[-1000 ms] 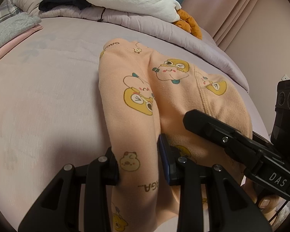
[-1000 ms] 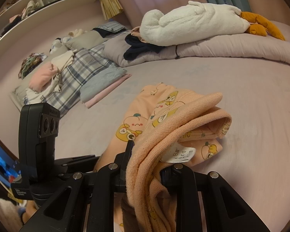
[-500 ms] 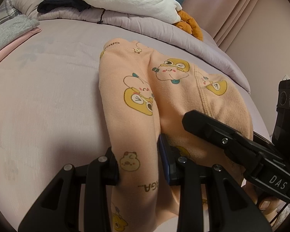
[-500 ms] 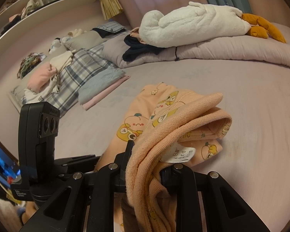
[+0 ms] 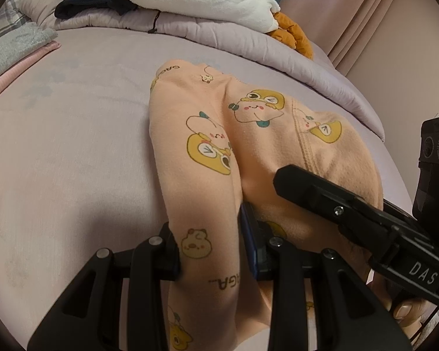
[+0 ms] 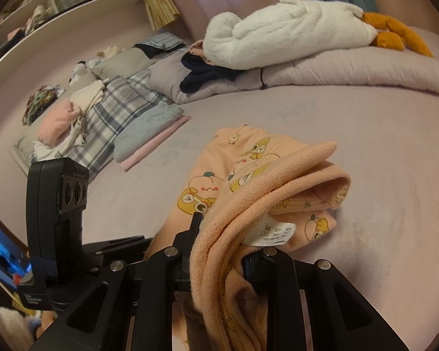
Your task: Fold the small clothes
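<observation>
One small peach garment (image 5: 248,152), printed with yellow cartoon figures, is caught in both grippers at once and stretches away from them onto the mauve bed (image 5: 73,152). In the left wrist view a fold of the cloth runs straight up between the two fingers of the left gripper (image 5: 210,251); both pads press against its sides, so the jaws are clamped on the garment, and the rest of it lies flat on the bed ahead of the jaws. The right gripper (image 5: 322,187) reaches in from the right of those jaws and rests over the garment's ribbed edge.

In the right wrist view the right gripper (image 6: 222,251) has its jaws closed on a thick bunch of the ribbed hem, which rises between the fingers and flops over to the right of them. One white care label (image 6: 273,232) hangs from the cloth just above the right finger. Beyond the jaws the garment spreads over the bed.

Far ahead of the jaws lie one white plush toy (image 6: 292,32) with orange feet, one rolled duvet (image 6: 351,73) and one stack of folded cloths (image 6: 149,134).
</observation>
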A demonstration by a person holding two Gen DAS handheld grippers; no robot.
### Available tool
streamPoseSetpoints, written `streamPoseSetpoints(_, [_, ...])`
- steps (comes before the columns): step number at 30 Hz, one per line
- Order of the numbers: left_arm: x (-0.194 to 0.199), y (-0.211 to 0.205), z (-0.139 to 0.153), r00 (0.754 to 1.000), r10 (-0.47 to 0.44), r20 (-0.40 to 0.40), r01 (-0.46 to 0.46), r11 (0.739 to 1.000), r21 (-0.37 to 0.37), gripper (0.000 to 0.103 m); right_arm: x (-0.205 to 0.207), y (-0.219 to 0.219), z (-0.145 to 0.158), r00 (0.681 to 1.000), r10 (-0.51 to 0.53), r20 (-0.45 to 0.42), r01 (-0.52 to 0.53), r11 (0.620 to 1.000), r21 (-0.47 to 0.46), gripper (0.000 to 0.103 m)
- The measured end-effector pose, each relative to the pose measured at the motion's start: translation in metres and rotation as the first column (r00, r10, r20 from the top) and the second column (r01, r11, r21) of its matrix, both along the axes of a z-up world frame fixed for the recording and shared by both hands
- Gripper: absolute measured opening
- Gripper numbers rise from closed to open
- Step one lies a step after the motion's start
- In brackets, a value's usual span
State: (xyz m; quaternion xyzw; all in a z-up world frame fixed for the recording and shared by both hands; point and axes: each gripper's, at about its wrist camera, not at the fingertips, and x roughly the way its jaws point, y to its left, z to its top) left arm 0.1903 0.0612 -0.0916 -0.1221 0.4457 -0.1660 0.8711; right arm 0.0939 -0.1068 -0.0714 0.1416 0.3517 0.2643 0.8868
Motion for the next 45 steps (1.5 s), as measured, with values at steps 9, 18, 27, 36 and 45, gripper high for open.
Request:
streamPoseSetpoints(9, [0.006,-0.001,-0.005,1.0,-0.002,-0.017,0.003,1.0,0.013,0.032,0.005,-0.013,-0.009,0.999,-0.009,-0.048,0.012,0.999,0.052,0.025])
streamPoseSetpoints(18, [0.008,-0.001,-0.008,1.0,0.001,-0.028,0.0,1.0,0.019,0.034,0.004,-0.014,-0.012,0.998,-0.013,-0.066,0.017,0.998,0.06,0.025])
streamPoseSetpoints(27, [0.011,-0.001,-0.01,0.999,0.009,-0.031,-0.008,0.999,0.031,0.038,0.006,-0.018,-0.017,0.995,-0.034,-0.095,0.039,0.998,0.056,0.025])
streamPoseSetpoints(36, [0.013,0.0,-0.012,0.999,0.015,-0.032,-0.014,0.999,0.045,0.043,0.006,-0.031,-0.028,0.985,-0.081,-0.15,0.094,0.993,0.078,0.025])
streamPoseSetpoints(45, [0.015,0.001,-0.013,0.999,0.023,-0.037,-0.021,0.998,0.054,0.048,0.007,-0.038,-0.034,0.978,-0.107,-0.181,0.121,0.99,0.072,0.025])
